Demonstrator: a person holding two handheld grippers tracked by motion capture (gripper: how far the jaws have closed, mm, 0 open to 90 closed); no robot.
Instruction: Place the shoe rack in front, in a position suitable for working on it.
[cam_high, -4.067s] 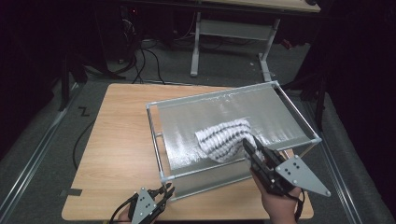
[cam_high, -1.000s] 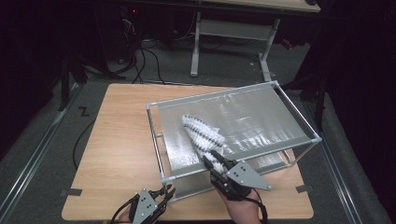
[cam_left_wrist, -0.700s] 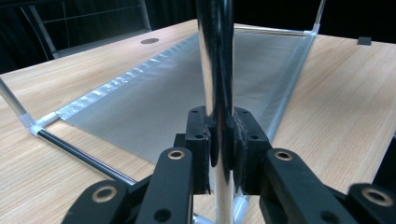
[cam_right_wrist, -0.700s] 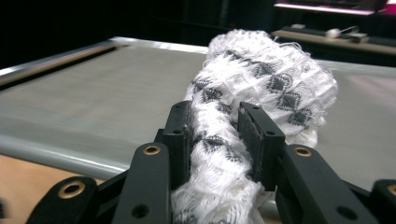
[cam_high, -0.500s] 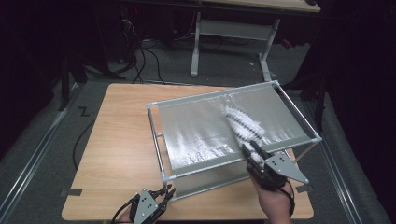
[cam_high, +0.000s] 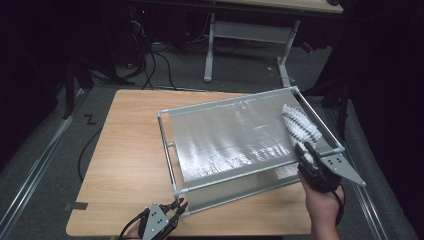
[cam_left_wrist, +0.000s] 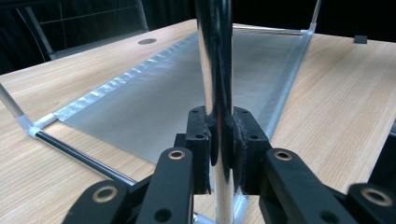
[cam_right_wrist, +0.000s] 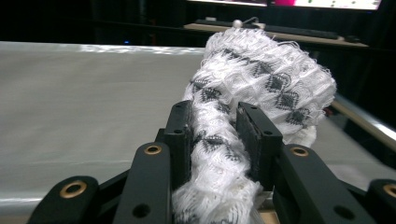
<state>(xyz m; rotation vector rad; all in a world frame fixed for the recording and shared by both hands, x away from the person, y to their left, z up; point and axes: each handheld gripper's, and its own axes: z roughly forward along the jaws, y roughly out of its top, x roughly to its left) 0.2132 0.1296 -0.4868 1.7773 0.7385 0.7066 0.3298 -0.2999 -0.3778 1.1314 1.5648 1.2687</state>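
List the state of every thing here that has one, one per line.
Left gripper: shut on the metal upright at the frame's near corner.
Right gripper: shut on the white patterned cloth.
White patterned cloth: bunched, resting on the grey sheet near its right edge.
Grey sheet: stretched flat across the frame, tilted.
Frame: standing on the wooden table.

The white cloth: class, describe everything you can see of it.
The white cloth is a knitted or woven textile, fuzzy, with dark diamond motifs. It is bunched into a roll, pinched between the right gripper's jaws, and lies over the grey sheet near the frame's right rail, its free end pointing away from the person.
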